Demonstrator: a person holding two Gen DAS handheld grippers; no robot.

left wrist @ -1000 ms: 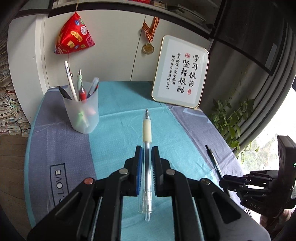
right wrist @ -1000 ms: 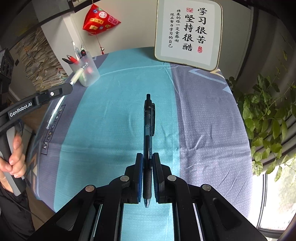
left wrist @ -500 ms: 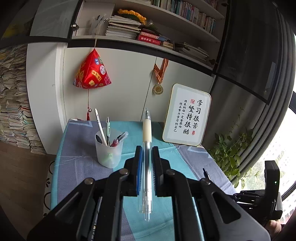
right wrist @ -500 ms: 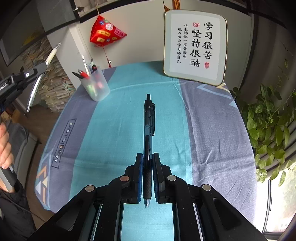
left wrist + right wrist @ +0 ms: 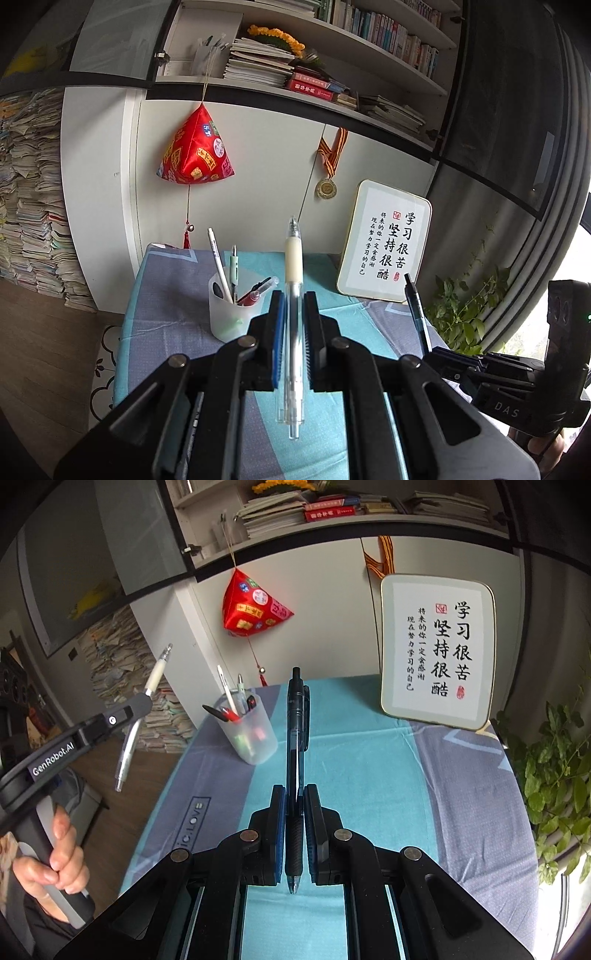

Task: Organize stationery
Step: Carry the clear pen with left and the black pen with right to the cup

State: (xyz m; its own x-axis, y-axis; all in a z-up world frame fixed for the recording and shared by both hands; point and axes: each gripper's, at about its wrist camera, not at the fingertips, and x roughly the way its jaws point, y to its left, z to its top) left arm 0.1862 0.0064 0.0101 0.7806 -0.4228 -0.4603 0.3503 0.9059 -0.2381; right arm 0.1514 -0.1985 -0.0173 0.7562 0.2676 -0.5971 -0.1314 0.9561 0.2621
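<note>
1. While both pens hang in the air, the clear pen [image 5: 293,325] sits clamped between the closed jaws of the left gripper [image 5: 293,345], cream grip and tip pointing up and away.
2. Over on the other side, the right gripper [image 5: 294,834] is pinched tight on the black pen [image 5: 295,738], writing tip toward the camera.
3. Their target, the translucent cup [image 5: 232,314], stands on the tablecloth [image 5: 369,775] near the far left corner, already holding several pens.
4. To drop one in cleanly, tilt the pen near upright over the rim, aim for a gap between the pens leaning there, and open only once the lower end is inside; the free space in the cup is hard to judge from here.
5. Compared with a second ago, both grippers have lifted and tipped upward: shelves now fill the left view, and the cup looks farther off.
</note>
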